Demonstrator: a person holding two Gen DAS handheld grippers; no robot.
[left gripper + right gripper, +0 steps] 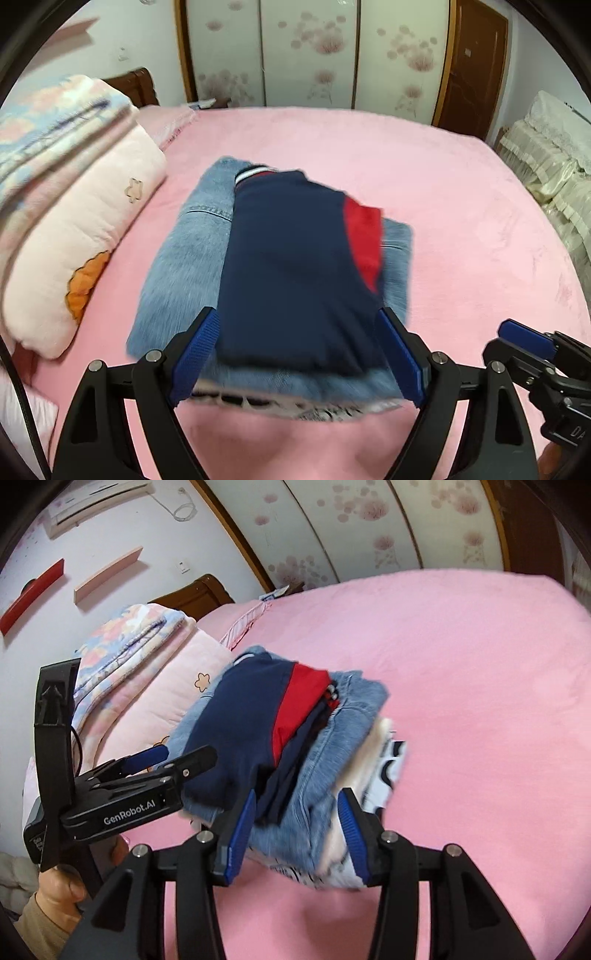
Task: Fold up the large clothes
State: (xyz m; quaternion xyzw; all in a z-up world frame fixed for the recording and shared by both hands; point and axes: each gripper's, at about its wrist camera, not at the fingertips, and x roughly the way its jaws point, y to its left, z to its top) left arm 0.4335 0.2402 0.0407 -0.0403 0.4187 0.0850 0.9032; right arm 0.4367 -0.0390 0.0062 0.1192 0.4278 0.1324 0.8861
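A stack of folded clothes lies on the pink bed [461, 221]. On top is a navy garment with a red panel [295, 266], under it folded blue denim [181, 266], and at the bottom a white piece with black print [391, 771]. My left gripper [297, 314] stands wide open just above the stack's near edge, its blue pads clear of the cloth. My right gripper [297, 794] is open too, over the stack's near right corner and holding nothing. Each gripper shows in the other's view: the right gripper [517, 330] and the left gripper [188, 755].
Folded pink and floral quilts [74, 221] are piled along the left of the bed by a wooden headboard [199, 594]. Sliding wardrobe doors [310, 55] and a brown door [476, 62] stand behind. Cream lace-covered furniture [554, 166] is at the right. A hand [62, 890] holds the left gripper.
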